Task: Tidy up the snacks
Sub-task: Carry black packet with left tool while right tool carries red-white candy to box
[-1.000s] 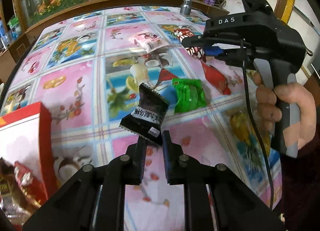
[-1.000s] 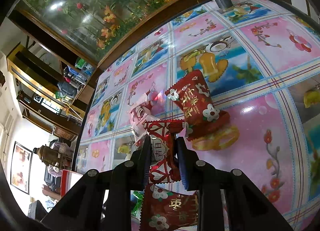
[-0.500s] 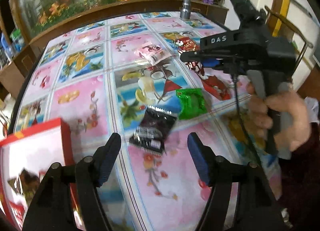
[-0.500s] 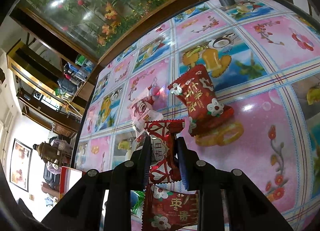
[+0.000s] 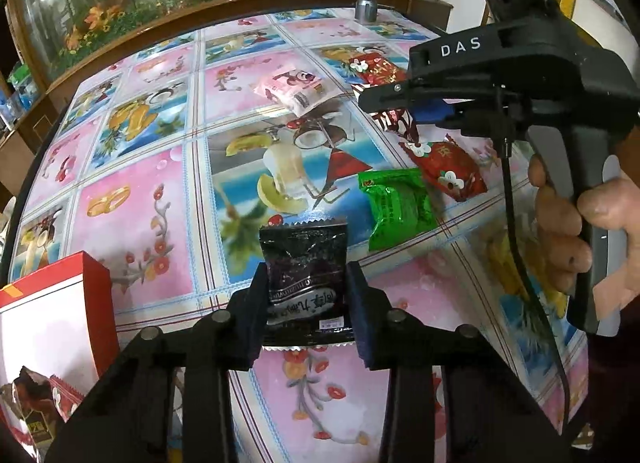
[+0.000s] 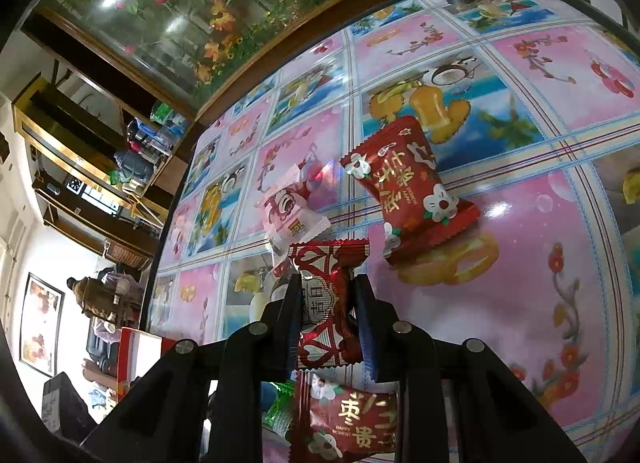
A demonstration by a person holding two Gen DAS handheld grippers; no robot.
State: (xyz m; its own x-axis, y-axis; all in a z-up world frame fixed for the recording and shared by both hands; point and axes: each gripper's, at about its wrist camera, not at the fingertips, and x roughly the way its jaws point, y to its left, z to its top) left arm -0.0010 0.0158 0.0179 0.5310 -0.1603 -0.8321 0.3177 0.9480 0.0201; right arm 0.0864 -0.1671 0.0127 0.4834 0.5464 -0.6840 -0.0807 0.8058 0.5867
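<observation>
Black packet (image 5: pixel 306 283) between closing left gripper (image 5: pixel 307 317) pads, touching.

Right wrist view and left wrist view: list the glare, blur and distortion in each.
Right wrist view: white glare spot on the tablecloth, lamp reflections in the glass panel, table edge bowed by the fisheye. Left wrist view: sharp near the black packet, dark corner vignette, curved table rim.

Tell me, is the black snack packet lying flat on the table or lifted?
Lying flat: the black snack packet rests on the tablecloth, between the left gripper fingers.
</observation>
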